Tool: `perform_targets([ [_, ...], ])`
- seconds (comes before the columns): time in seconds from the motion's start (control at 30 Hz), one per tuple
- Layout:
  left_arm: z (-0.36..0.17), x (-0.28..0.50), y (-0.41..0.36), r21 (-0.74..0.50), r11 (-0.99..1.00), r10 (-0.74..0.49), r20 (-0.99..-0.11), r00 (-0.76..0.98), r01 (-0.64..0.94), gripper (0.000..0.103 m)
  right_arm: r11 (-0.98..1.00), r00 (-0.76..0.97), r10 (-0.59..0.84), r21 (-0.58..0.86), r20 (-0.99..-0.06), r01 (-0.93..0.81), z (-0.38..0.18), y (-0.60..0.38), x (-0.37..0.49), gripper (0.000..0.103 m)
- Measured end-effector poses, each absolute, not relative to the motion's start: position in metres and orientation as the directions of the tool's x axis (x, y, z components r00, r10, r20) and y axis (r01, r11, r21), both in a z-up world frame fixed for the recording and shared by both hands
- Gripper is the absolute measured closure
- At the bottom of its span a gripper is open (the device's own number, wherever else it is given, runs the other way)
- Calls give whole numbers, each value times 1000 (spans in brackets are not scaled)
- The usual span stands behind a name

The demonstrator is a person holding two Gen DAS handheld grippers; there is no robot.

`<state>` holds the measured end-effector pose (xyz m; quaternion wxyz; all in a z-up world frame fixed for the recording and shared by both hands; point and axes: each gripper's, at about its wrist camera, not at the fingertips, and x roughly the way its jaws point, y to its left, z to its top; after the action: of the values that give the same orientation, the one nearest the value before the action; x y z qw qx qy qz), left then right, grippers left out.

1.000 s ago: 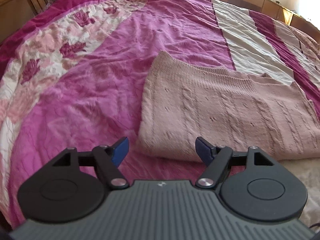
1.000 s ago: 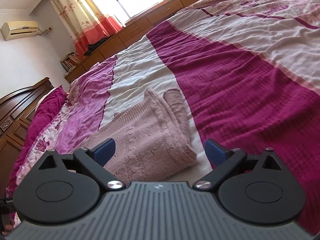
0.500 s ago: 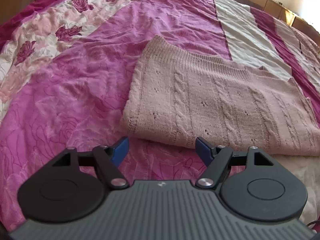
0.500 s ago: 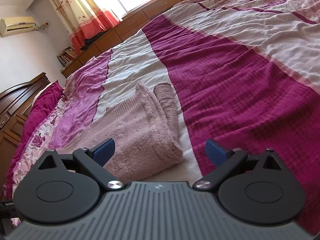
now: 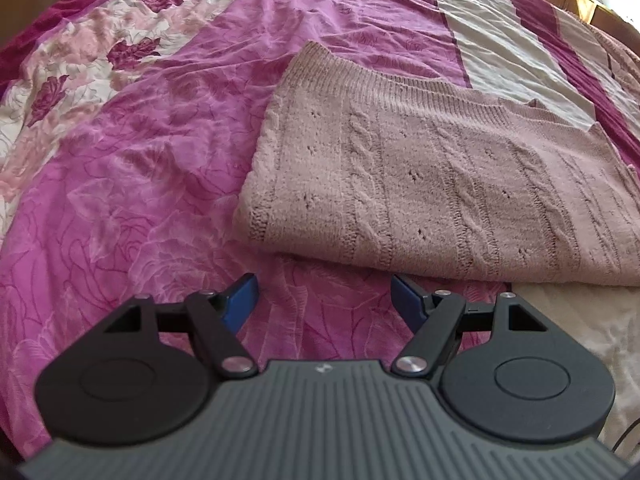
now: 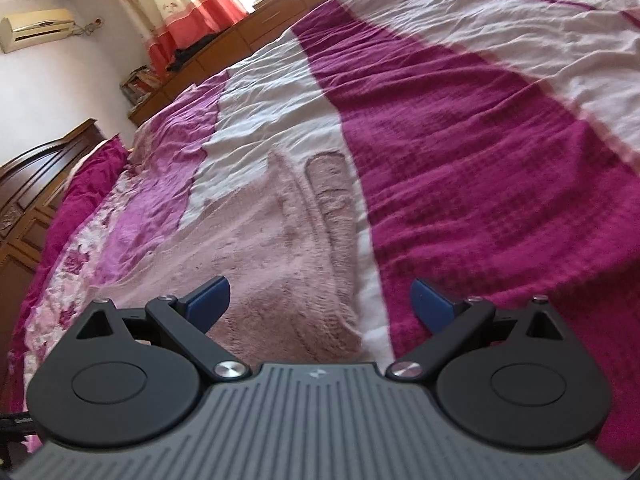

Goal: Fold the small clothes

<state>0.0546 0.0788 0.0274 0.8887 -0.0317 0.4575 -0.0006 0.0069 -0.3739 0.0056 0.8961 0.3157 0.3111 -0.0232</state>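
A dusty-pink cable-knit sweater [image 5: 432, 184] lies folded flat on the bed. In the left wrist view its near folded edge runs just beyond my left gripper [image 5: 324, 300], which is open with only the bedspread between its blue pads. In the right wrist view the same sweater [image 6: 264, 248] shows blurred, with a rolled sleeve [image 6: 332, 188] along its right side. My right gripper [image 6: 320, 306] is open above the sweater's near right end, its left pad over the knit and its right pad over the dark magenta stripe.
The bedspread [image 5: 132, 152] has pink, cream and magenta stripes with a floral band on the left. A wooden headboard [image 6: 36, 184] stands at left, low wooden cabinets [image 6: 256, 28] and curtains [image 6: 180, 4] behind the bed, an air conditioner [image 6: 38, 30] on the wall.
Both grippers have tilted down and drawn closer to the sweater, which now fills more of each view. The right view has shifted left over the sweater's end. Jaws stay as wide as before.
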Motion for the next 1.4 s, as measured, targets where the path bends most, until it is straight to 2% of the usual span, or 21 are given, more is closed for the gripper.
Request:
perform_targets([
  [0.13,25,55,78,-43,999,-21,-814,580,-25,29,782,787,220,587,-576,211,-1,-374,25,3],
  [0.23,23,55,76,-29,999,-13,-816,578,-17,29,776,779,240,597,-580,205,-6,-372,37,0],
  [0.5,21,55,73,-16,1000,-3,-818,575,-17,29,783,781,271,601,-563,161,-9,-368,50,1],
  [0.57,21,56,73,-14,1000,-1,-819,573,-18,28,753,778,309,641,-546,150,-9,-369,52,11],
  [0.8,19,56,73,-7,1000,2,-820,572,-13,28,731,783,307,661,-541,171,-17,-370,55,29],
  [0.87,18,57,73,-1,1000,6,-820,572,-12,27,717,775,318,673,-546,180,-20,-374,55,46],
  [0.93,18,57,71,7,1000,12,-821,571,-11,26,692,774,335,698,-538,186,-22,-380,52,55],
  [1.23,17,57,71,13,1000,15,-821,571,-8,26,666,778,338,719,-530,201,-29,-383,51,57],
  [1.4,17,56,71,10,1000,14,-821,570,-10,26,669,817,314,723,-484,171,-18,-377,45,64],
])
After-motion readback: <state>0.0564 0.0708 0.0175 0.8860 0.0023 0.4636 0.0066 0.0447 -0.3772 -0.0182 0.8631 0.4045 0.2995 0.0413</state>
